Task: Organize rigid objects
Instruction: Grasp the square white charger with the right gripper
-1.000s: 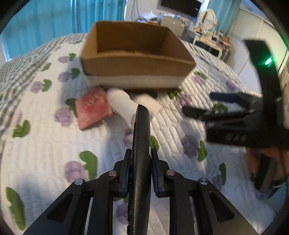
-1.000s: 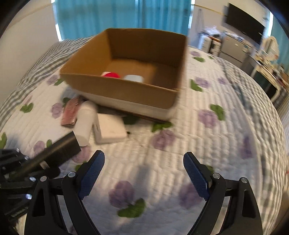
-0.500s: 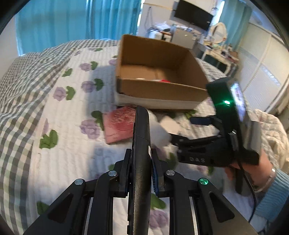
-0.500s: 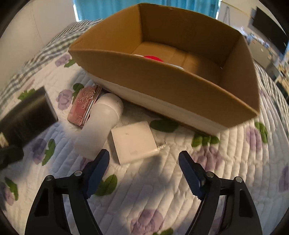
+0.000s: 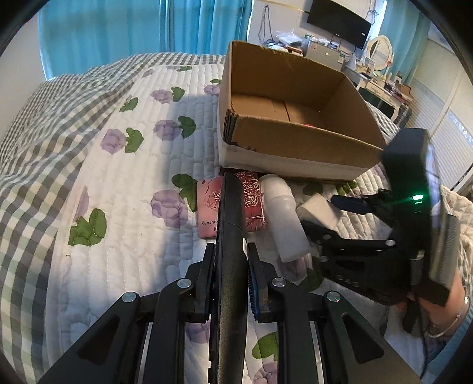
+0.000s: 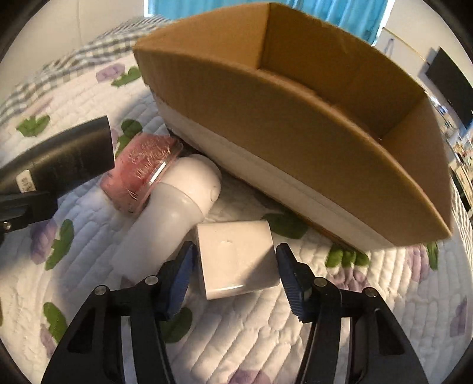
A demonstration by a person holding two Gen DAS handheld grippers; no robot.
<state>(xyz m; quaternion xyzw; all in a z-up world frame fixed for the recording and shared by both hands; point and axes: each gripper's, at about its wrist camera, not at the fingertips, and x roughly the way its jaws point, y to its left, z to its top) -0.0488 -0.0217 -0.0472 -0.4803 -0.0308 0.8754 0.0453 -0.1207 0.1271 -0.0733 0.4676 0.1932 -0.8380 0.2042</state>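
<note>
My left gripper [image 5: 230, 283] is shut on a long black remote-like object [image 5: 231, 236], held above the quilt; its tip shows in the right wrist view [image 6: 71, 156]. My right gripper [image 6: 235, 276] is open, its jaws on either side of a white square adapter [image 6: 236, 257] lying on the quilt. A white bottle [image 6: 174, 209] lies beside the adapter, and a pink rose-patterned case [image 6: 142, 165] lies beyond it. The open cardboard box [image 6: 295, 124] stands just behind them. In the left wrist view the case [image 5: 251, 201], bottle [image 5: 285, 218] and box [image 5: 295, 138] sit ahead.
The floral quilt [image 5: 124, 183] covers the bed, with a checked blanket [image 5: 44, 124] at the left. A red item [image 5: 309, 124] lies inside the box. Furniture and a TV [image 5: 340, 17] stand at the far wall.
My right gripper has moved down and forward to straddle the white adapter. My left gripper has swung left with the black object still held, and the box now appears further right.
</note>
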